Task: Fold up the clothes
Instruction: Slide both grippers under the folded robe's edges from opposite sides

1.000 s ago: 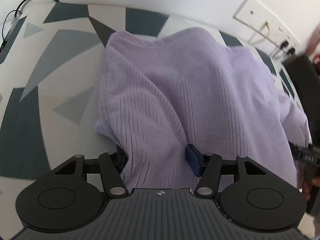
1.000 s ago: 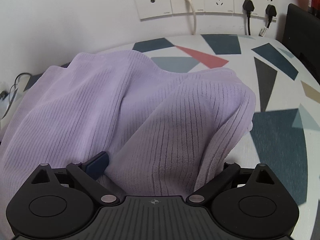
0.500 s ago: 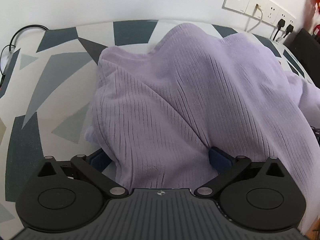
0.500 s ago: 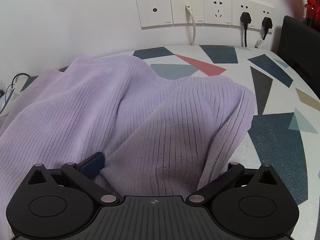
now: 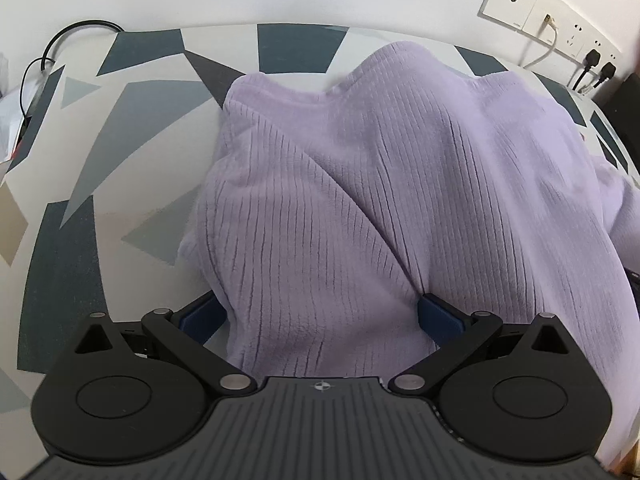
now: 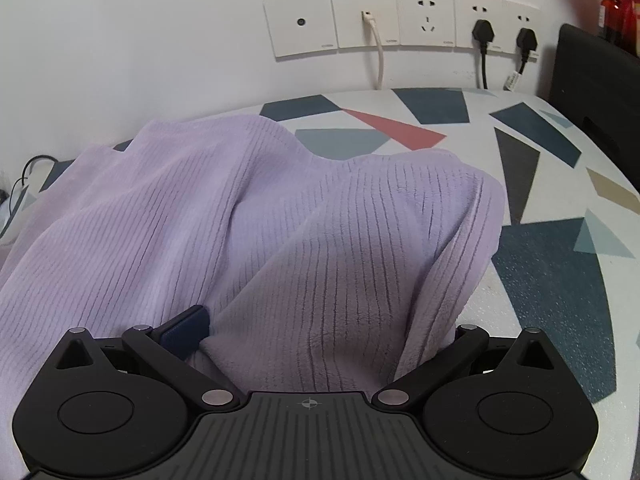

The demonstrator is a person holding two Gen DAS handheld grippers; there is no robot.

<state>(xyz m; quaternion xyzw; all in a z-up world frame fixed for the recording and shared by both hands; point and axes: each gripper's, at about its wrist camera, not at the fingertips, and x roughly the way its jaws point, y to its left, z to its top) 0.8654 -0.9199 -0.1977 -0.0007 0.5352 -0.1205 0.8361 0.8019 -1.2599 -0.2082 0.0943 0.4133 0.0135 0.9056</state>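
A lilac ribbed fleece garment (image 5: 380,184) lies bunched on the patterned table and fills both views; it also shows in the right wrist view (image 6: 248,232). My left gripper (image 5: 320,316) has its jaws spread wide, with a fold of the garment draped between and over the blue pads (image 5: 438,314). My right gripper (image 6: 316,332) also stands open, with the cloth lying between the fingers; its left blue pad (image 6: 186,326) shows and the right one is hidden under the fabric.
The table (image 6: 560,280) carries grey, blue and red triangles. A wall with sockets and plugs (image 6: 400,20) is behind it. A black cable (image 5: 60,44) lies at the far left. A dark object (image 6: 592,80) stands at the right edge.
My left gripper opened from a narrow grip on the cloth to wide jaws and pulled back. The right gripper stayed open and drew back slightly. The garment settled onto the table.
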